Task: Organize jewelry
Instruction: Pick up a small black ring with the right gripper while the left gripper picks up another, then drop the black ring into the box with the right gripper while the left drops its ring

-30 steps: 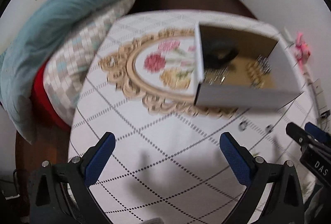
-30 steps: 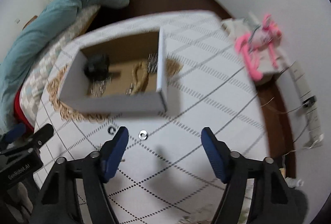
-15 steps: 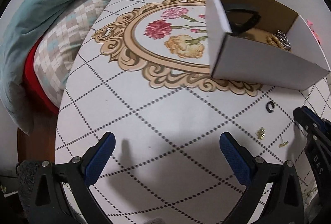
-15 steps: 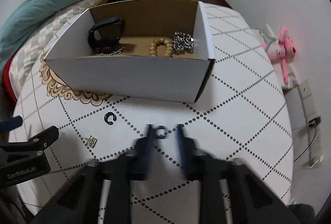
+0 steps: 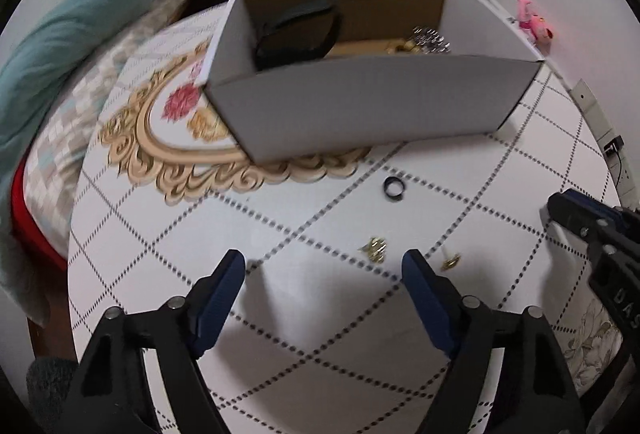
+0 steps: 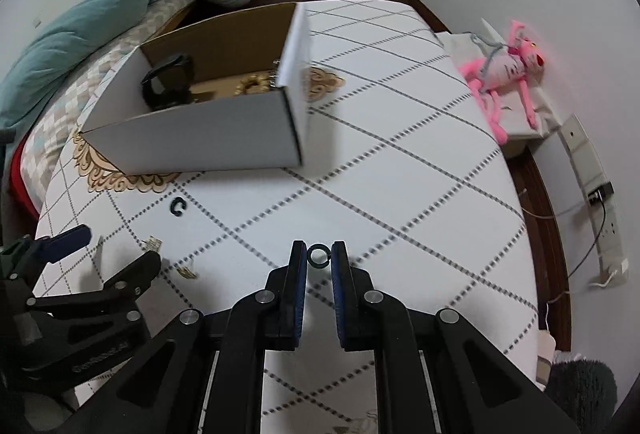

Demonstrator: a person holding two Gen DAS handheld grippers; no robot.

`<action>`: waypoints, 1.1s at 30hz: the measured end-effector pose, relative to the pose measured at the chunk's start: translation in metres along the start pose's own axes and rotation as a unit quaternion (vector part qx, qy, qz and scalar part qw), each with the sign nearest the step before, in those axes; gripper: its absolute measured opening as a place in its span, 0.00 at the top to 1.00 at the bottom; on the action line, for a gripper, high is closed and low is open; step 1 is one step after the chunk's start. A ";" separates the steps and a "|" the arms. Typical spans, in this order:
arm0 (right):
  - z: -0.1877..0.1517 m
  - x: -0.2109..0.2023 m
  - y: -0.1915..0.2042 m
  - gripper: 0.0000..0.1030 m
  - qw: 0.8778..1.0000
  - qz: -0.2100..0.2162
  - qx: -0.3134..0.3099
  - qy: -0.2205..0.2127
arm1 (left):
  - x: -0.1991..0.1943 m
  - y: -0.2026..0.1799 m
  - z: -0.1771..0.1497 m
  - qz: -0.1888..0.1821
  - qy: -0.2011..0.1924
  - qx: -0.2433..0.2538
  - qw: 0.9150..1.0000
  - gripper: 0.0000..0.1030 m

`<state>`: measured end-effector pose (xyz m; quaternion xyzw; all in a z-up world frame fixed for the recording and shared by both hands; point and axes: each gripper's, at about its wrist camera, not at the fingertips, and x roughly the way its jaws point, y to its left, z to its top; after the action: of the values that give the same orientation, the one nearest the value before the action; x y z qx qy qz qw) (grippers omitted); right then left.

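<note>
My right gripper is shut on a small dark ring, held just above the table. The white cardboard box holds a black bracelet, a bead bracelet and a metal chain. In the left wrist view my left gripper is open and empty, low over the table. A black open ring lies in front of the box. Two small gold earrings lie near my left gripper's right finger. The right gripper also shows at the right edge of that view.
The round table has a white checked cloth with a floral gold medallion under the box. A bed with a teal duvet stands at the back left. A pink plush toy lies on a side stand at the right.
My right gripper has closed on the small ring and lifted it slightly. My left gripper has moved right and closer to the earrings and the box.
</note>
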<state>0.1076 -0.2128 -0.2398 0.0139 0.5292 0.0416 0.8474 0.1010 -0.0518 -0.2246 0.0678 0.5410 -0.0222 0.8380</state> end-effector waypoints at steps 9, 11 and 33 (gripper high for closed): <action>-0.005 0.009 -0.005 0.88 1.000 -0.002 0.010 0.007 | -0.002 -0.014 0.007 -0.039 -0.007 0.022 0.999 0.84; -0.005 0.009 -0.005 0.88 1.000 -0.001 0.011 0.007 | 0.000 -0.011 0.009 -0.048 -0.007 0.023 0.999 0.90; 0.050 -0.067 0.007 0.88 0.994 0.087 0.032 -0.064 | -0.075 0.043 0.061 -0.162 -0.046 -0.075 0.983 0.96</action>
<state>0.1225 -0.2103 -0.1573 0.0898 0.4716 0.0975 0.8718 0.1295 -0.0199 -0.1274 -0.0852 0.5062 -0.1201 0.8497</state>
